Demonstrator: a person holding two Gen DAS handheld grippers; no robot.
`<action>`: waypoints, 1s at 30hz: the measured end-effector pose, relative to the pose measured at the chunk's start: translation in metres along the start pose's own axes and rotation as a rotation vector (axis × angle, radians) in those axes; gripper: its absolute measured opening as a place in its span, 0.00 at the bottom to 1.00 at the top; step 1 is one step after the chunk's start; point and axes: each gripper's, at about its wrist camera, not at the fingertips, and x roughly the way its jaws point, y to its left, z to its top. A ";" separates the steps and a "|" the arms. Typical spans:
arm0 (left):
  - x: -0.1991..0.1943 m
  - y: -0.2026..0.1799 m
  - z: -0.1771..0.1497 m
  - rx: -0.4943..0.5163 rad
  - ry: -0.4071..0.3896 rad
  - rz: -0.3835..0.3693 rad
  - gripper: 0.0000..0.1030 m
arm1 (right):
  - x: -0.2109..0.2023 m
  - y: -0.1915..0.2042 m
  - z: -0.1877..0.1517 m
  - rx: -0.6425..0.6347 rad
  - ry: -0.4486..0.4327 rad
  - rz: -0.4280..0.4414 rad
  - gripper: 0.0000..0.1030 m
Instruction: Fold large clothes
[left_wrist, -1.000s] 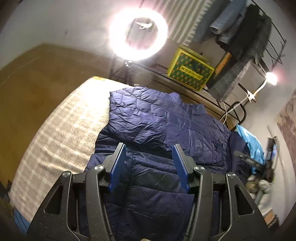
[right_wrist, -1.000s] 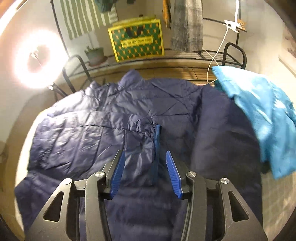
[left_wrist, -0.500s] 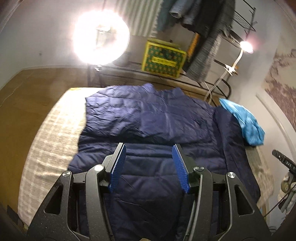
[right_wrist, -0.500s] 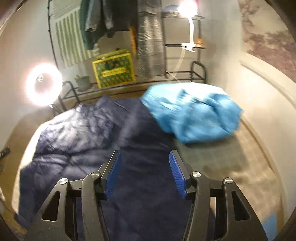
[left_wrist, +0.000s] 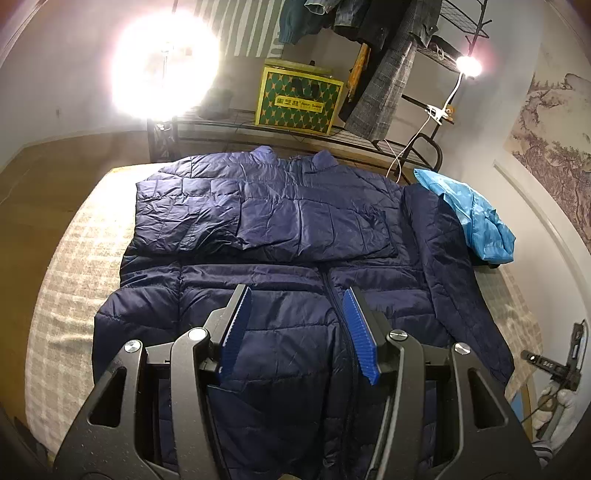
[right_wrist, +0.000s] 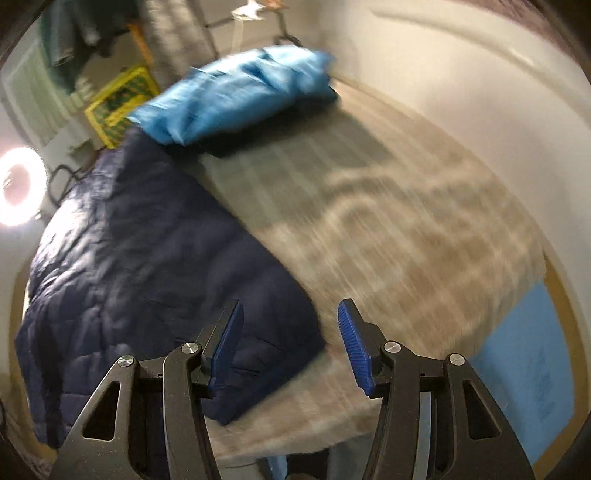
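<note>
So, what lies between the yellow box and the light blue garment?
In the left wrist view, a grey checked coat hangs between the yellow box and the light blue garment.

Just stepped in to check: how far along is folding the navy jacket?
Done: one sleeve lies folded across the jacket chest. In hand: nothing; both grippers' jaws stand open and empty. Left: the other sleeve still stretches out beside the light blue garment, and the body is unfolded.

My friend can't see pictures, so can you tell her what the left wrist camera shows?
A big navy puffer jacket lies spread on a checked bed cover, one sleeve folded across its chest. The left gripper hangs open above its hem, holding nothing. A crumpled light blue garment sits by the jacket's other sleeve, near a bright ring light.
</note>
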 end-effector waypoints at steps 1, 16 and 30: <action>0.000 0.001 0.000 0.000 0.000 0.002 0.52 | 0.007 -0.008 -0.003 0.030 0.016 -0.010 0.51; -0.003 0.029 0.005 -0.082 0.005 -0.005 0.52 | 0.033 0.007 -0.016 -0.056 0.070 -0.001 0.07; -0.023 0.061 0.020 -0.168 -0.049 -0.011 0.52 | -0.086 0.136 0.036 -0.136 -0.174 0.287 0.06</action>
